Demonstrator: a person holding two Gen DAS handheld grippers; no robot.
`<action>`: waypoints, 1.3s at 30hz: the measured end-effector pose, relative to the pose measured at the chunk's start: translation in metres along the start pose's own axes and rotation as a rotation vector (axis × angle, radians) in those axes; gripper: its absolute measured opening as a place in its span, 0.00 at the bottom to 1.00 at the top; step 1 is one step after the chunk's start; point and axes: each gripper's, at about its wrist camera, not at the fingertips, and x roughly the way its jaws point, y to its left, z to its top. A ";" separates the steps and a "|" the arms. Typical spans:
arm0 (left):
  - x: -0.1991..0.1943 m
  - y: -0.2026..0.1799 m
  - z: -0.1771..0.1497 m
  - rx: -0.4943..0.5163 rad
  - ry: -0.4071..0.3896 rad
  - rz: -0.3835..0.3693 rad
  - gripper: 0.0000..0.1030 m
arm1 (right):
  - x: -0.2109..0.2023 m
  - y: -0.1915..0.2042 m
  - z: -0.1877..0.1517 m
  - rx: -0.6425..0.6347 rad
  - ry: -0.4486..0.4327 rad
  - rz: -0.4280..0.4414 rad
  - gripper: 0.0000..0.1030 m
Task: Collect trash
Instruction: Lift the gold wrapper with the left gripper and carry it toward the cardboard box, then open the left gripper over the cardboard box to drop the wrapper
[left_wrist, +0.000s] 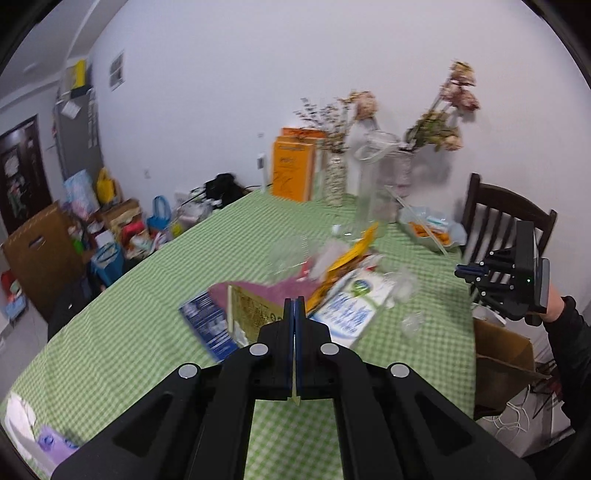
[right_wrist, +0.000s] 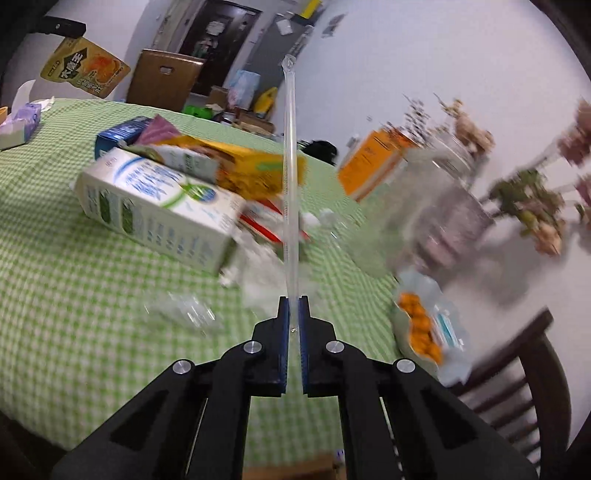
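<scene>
Above the green-checked counter (right_wrist: 55, 258), the right gripper (right_wrist: 293, 310) has its fingers clamped on a clear straw (right_wrist: 290, 166) standing upright. Left gripper (left_wrist: 294, 306), fingers together, pinches a yellow snack wrapper (right_wrist: 85, 68). Milk carton (right_wrist: 155, 206) lies just beyond, among other litter.

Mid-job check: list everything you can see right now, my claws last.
milk carton: one, white and blue, lying on the tablecloth
tablecloth: one, green check, covering table
snack bag: one, yellow-orange, behind the carton
blue box: one, far end of pile
bowl: one, orange snacks inside, near chair
chair: one, dark, table's edge
flower vases: two, pale, by wall
left claw: shut on yellow packet, raised
right claw: shut on clear straw
</scene>
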 end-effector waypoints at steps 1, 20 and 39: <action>0.003 -0.010 0.004 0.011 0.001 -0.016 0.00 | -0.004 -0.007 -0.009 0.013 0.010 -0.008 0.05; 0.104 -0.288 0.031 0.273 0.104 -0.523 0.00 | -0.070 -0.078 -0.226 0.270 0.305 -0.095 0.05; 0.259 -0.459 -0.076 0.418 0.566 -0.656 0.00 | -0.026 -0.035 -0.356 0.423 0.623 0.194 0.34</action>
